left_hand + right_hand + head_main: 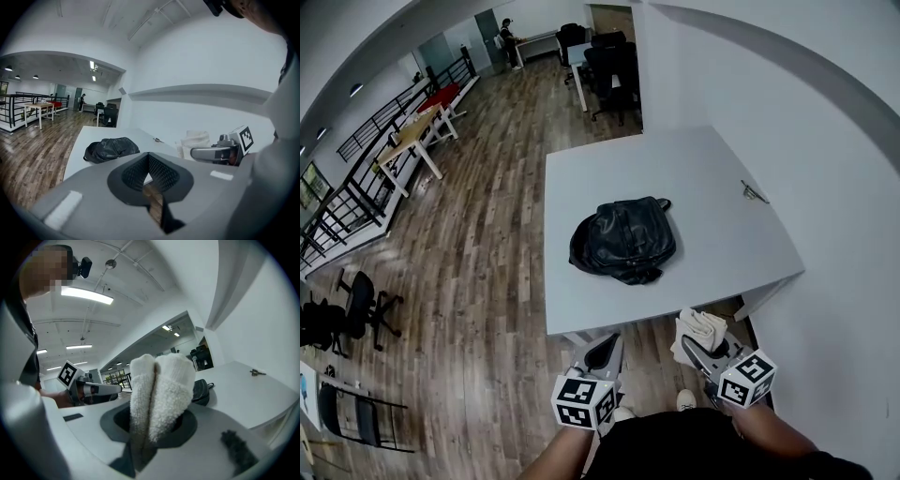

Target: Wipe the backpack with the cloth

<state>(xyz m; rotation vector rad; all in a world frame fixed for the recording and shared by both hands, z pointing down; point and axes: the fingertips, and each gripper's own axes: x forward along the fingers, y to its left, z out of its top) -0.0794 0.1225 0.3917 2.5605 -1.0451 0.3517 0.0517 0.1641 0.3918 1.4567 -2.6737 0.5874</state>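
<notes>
black backpack (623,240), creased and glossy like leather, lies flat near the middle of the white surface (712,178); its long axis runs left to right in the head view, with the handle loop toward the far right. left hand-held gripper (148,158): ribbed jaw tips together, nothing between them. right hand-held gripper (696,347): clamped on a folded white terry cloth (161,390), held off the near edge.
</notes>
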